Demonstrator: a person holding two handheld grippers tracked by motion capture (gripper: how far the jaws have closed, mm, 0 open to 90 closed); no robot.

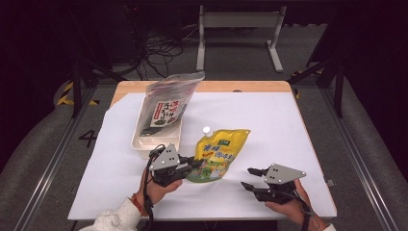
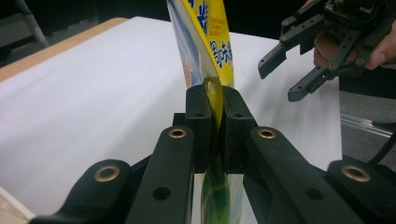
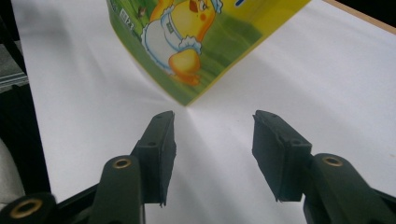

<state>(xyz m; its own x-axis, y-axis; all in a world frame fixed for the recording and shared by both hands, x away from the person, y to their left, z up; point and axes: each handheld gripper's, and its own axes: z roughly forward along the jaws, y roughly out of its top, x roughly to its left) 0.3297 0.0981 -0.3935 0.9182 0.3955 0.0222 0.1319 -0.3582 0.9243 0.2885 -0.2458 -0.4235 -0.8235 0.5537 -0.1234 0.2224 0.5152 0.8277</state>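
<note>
I had the left gripper [image 1: 191,165] pinching the yellow pouch [image 1: 219,154] by its lower left edge, its fingers [image 2: 201,126] pressed together on the thin foil with the pouch standing up between them in the left gripper view. From the high view the pouch sat roughly at the middle of the white surface [image 1: 288,125], tilted, its top corner pointing away from me and its green bottom end nearest my left hand [image 1: 159,190]. A small white cap [image 1: 206,129] showed just beyond the pouch's top left corner.

My right gripper [image 1: 250,178] was to the right of the pouch, apart from it, its fingers [image 3: 161,149] spread with nothing between them; in the right gripper view the pouch's cartoon duck print hung just ahead of the gap, over bare surface. The same gripper showed in the left gripper view [image 2: 289,70] to the right of the pouch, fingers parted.

Behind the pouch and to its left stood a white tray [image 1: 139,144], and a clear bag with a dark label [image 1: 166,103] leaned in it, reaching past the tray's far rim.
</note>
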